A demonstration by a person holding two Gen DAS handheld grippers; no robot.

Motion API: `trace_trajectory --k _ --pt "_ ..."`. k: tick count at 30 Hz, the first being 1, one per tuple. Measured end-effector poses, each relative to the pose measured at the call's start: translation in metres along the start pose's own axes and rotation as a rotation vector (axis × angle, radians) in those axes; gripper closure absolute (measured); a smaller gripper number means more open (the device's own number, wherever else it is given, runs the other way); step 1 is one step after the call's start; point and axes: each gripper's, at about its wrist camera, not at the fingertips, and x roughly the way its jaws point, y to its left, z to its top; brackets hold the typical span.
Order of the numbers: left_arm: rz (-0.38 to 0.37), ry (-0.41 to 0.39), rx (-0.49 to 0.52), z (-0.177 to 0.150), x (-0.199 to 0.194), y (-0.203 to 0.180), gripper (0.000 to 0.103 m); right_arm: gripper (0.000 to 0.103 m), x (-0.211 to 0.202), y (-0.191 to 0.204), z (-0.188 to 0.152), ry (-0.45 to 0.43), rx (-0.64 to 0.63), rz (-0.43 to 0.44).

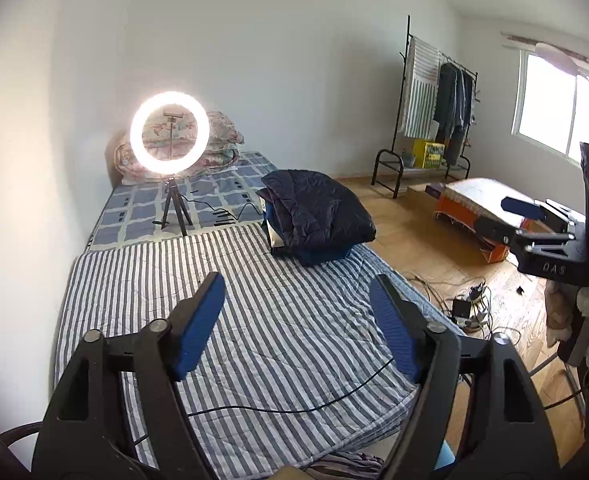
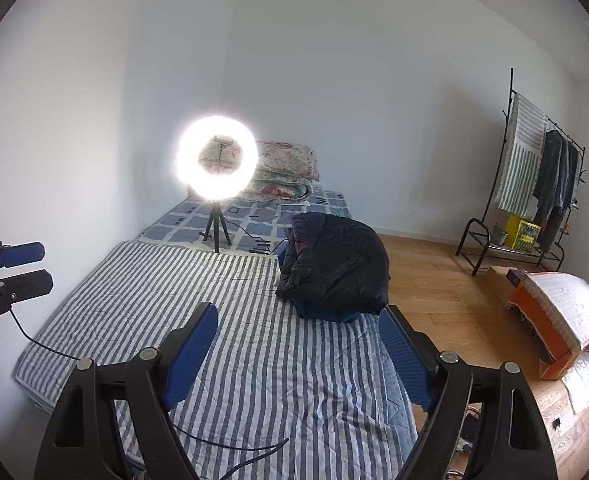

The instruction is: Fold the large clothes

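A folded dark navy puffer jacket (image 1: 318, 212) lies on top of blue folded clothes at the right edge of the striped mattress (image 1: 214, 320); it also shows in the right wrist view (image 2: 334, 268). My left gripper (image 1: 298, 320) is open and empty, held above the striped mattress (image 2: 230, 320), well short of the jacket. My right gripper (image 2: 298, 344) is open and empty, above the mattress just in front of the jacket. The right gripper also shows at the far right of the left wrist view (image 1: 510, 216), and the left gripper at the left edge of the right wrist view (image 2: 26, 268).
A lit ring light on a tripod (image 1: 169, 132) stands at the far end of the bed, with floral quilts (image 1: 222, 136) behind it. A black cable (image 1: 294, 408) crosses the mattress. A clothes rack (image 1: 434, 120), an orange box (image 1: 478, 212) and a power strip with cables (image 1: 466, 304) are on the wooden floor.
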Motion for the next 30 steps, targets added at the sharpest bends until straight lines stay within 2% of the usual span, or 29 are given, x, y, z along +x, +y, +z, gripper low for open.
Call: trace_trajectory --k 1,5,11,14,18,22,30 --pt "0.002 -0.008 -0.003 -0.002 -0.002 0.0 0.016 0.014 -0.001 0.001 -0.003 -0.001 0.005 -0.001" --pt "0.032 -0.047 0.008 -0.007 -0.011 -0.005 0.01 0.001 -0.009 0.005 -0.013 -0.023 0.012 -0.034" --pt "0.054 -0.087 0.041 -0.008 -0.019 -0.017 0.001 0.0 -0.017 0.014 -0.023 -0.032 0.037 -0.033" --pt "0.067 -0.11 0.044 -0.009 -0.021 -0.02 0.0 0.0 -0.016 0.016 -0.027 -0.032 0.036 -0.059" --pt "0.079 -0.09 0.061 -0.012 -0.014 -0.027 0.0 0.0 -0.018 0.018 -0.036 -0.037 0.044 -0.084" --pt "0.075 -0.057 0.023 -0.02 -0.004 -0.028 0.0 0.0 -0.02 0.017 -0.044 -0.038 0.065 -0.093" --pt "0.114 -0.01 -0.049 -0.036 0.011 -0.025 0.0 0.0 -0.024 0.009 -0.051 -0.045 0.093 -0.1"
